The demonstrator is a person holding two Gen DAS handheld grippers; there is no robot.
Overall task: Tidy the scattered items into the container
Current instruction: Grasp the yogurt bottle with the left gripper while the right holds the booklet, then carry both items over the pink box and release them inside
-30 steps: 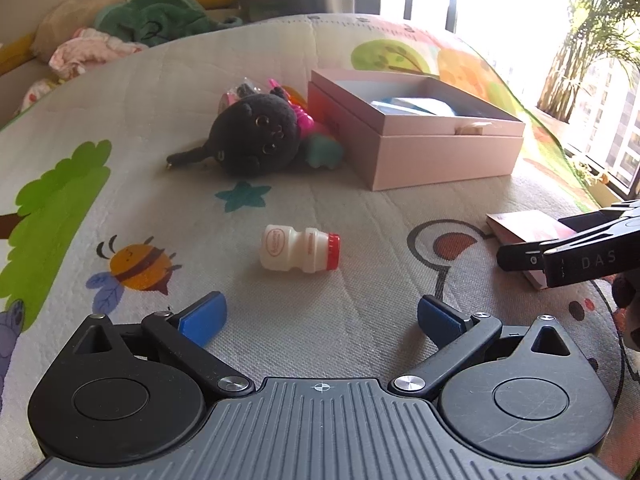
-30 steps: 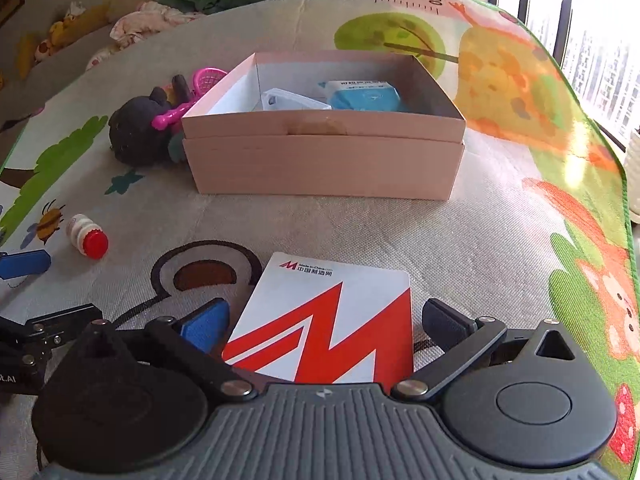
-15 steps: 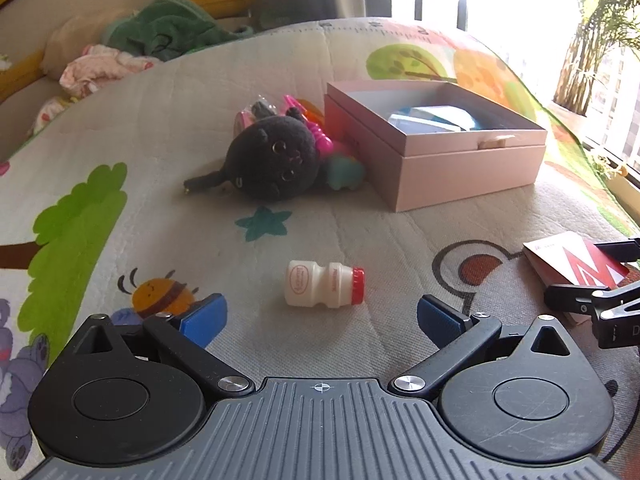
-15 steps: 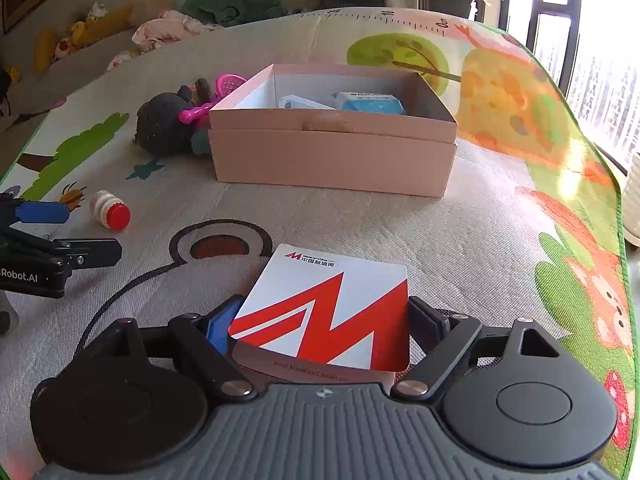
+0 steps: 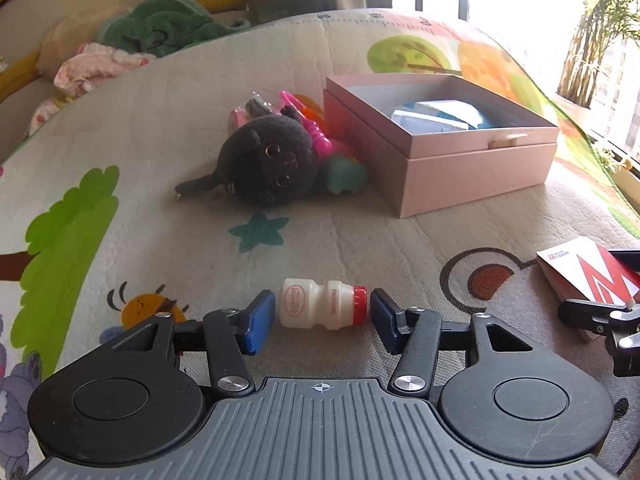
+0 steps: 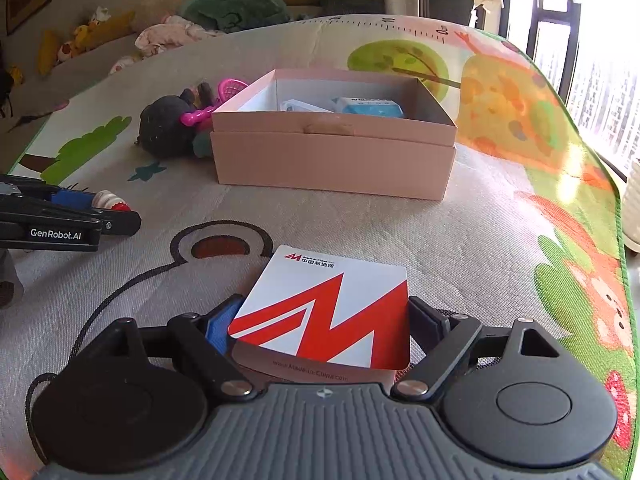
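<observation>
Two blue packets already sit in the pink box (image 6: pixel 334 168), while the black plush (image 5: pixel 268 160) and pink toys wait beside it. Left gripper (image 5: pixel 322 318) has just been closing around the little bottle (image 5: pixel 322 308) on the play mat (image 5: pixel 160 128), fingers near both ends, not quite pressing. Right gripper (image 6: pixel 320 330) clamps the red-and-white booklet (image 6: pixel 324 312), not yet boxed.

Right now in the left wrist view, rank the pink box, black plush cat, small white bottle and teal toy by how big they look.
1. pink box
2. black plush cat
3. small white bottle; sits nearer the camera, so its lead is unsure
4. teal toy; partly hidden behind the cat
</observation>
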